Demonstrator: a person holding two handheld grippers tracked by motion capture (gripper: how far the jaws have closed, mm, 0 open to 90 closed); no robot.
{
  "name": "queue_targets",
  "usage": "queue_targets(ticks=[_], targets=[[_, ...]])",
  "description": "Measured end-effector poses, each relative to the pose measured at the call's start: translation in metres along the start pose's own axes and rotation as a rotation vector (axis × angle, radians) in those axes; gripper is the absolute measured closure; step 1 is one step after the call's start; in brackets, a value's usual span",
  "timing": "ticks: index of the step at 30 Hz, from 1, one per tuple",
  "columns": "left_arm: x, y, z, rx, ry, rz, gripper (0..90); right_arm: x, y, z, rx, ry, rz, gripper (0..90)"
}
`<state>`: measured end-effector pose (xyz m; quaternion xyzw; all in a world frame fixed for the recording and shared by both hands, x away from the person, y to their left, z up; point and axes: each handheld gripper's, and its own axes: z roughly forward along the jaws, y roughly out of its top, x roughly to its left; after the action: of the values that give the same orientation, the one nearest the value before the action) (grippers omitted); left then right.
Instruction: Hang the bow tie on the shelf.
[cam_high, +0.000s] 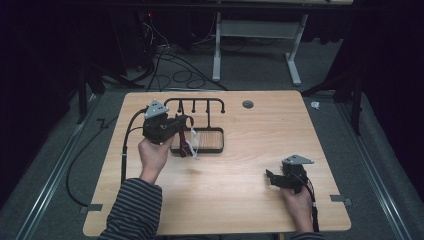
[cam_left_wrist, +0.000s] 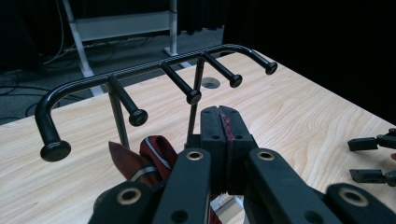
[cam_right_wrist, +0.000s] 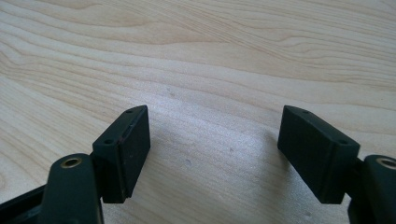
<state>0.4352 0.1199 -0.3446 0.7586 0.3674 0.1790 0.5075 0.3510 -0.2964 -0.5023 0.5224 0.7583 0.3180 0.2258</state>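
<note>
Over at the left of the high view, the left tongs (cam_high: 186, 121) hang above the near-left corner of the rack's base, pressed together on a dark red necktie (cam_high: 187, 143) with pale stripes. The left gripper view backs that up: a thin red strip shows squeezed between the two black jaws, and the rest of the necktie (cam_left_wrist: 142, 161) bunches below them, lower left of that frame. Just behind runs the black hook rack (cam_high: 194, 103), its curved top bar carrying short knobbed pegs, standing on a wooden-slatted tray base (cam_high: 210, 141) in the upper middle of the worktop (cam_high: 240, 165). A white bit, perhaps a tag, dangles beside the tie over the base; hard to tell what it is. Moving right, a small round grommet (cam_high: 248, 104) sits in the worktop near its far edge. Lower right, the right tongs (cam_high: 270, 178) rest low by the worktop, well apart from the rack, jaws spread wide with bare wood between them in the right gripper view (cam_right_wrist: 212, 154).
</note>
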Motion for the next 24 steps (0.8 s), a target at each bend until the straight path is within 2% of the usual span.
queue_targets(ticks=[9, 11, 16, 24], targets=[[0.004, 0.002, 0.001, 0.006, 0.017, -0.006, 89.5, -0.001, 0.001, 0.001, -0.002, -0.01, 0.007, 28.5], [0.005, 0.002, 0.001, -0.011, 0.007, -0.022, 89.4, 0.001, 0.001, 0.001, -0.002, -0.019, 0.015, 28.3], [0.002, 0.004, 0.006, -0.011, -0.009, -0.017, 89.4, 0.001, 0.001, 0.001, -0.002, -0.017, 0.014, 28.2], [0.003, 0.011, 0.014, -0.018, -0.021, -0.031, 89.4, 0.002, 0.0, 0.0, 0.0, -0.009, 0.005, 27.0]])
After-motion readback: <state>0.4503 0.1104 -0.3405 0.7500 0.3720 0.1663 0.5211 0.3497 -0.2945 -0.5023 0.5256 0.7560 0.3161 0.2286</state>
